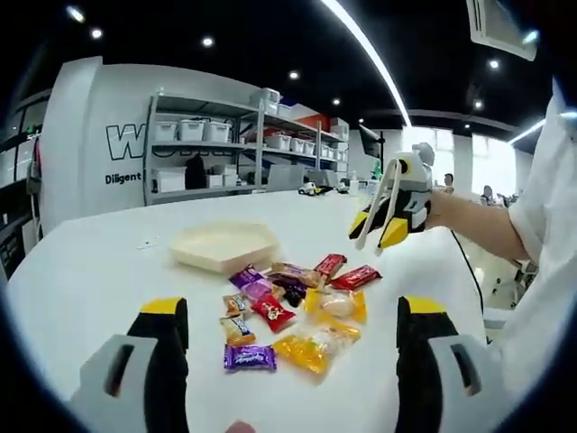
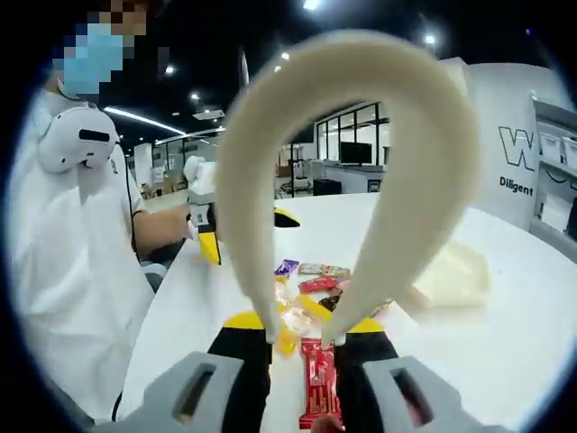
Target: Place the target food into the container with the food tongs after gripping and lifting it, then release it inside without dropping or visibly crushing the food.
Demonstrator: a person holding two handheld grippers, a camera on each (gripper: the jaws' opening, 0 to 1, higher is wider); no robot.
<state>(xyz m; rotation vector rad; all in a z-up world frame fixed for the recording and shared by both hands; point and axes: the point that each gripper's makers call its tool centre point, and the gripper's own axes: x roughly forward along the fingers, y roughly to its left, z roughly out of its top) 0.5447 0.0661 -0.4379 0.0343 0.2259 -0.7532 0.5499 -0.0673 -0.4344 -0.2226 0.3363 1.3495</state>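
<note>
Two grippers are in play: your right gripper (image 1: 386, 236) is clamped on the cream food tongs (image 2: 347, 180), whose loop arches up in front of its camera while the two arms run back between its jaws. Your left gripper (image 1: 293, 338) hovers with its jaws apart and nothing between them.

Just ahead of the left gripper, the pile of wrapped candy (image 1: 293, 311) lies spread on the white desk (image 1: 108, 262): purple, red and yellow packets close together, some touching. Beyond the pile, a little to that gripper's left, sits the shallow cream container (image 1: 225, 245), with nothing visible in it. From the right gripper, a red packet (image 2: 317, 383) lies directly below its jaws, the rest of the pile just past it, and the container beyond that to its right.

By the look of it, you are at the approach step: the tongs are in hand but raised above the desk, and no candy is gripped. I cannot tell which piece is the target. Next, you would need to lower the tong tips to either side of one packet at the edge of the pile, so neighbours do not come along. Squeeze gently; soft wrappers dent easily. Lift straight before crossing to the container.
</note>
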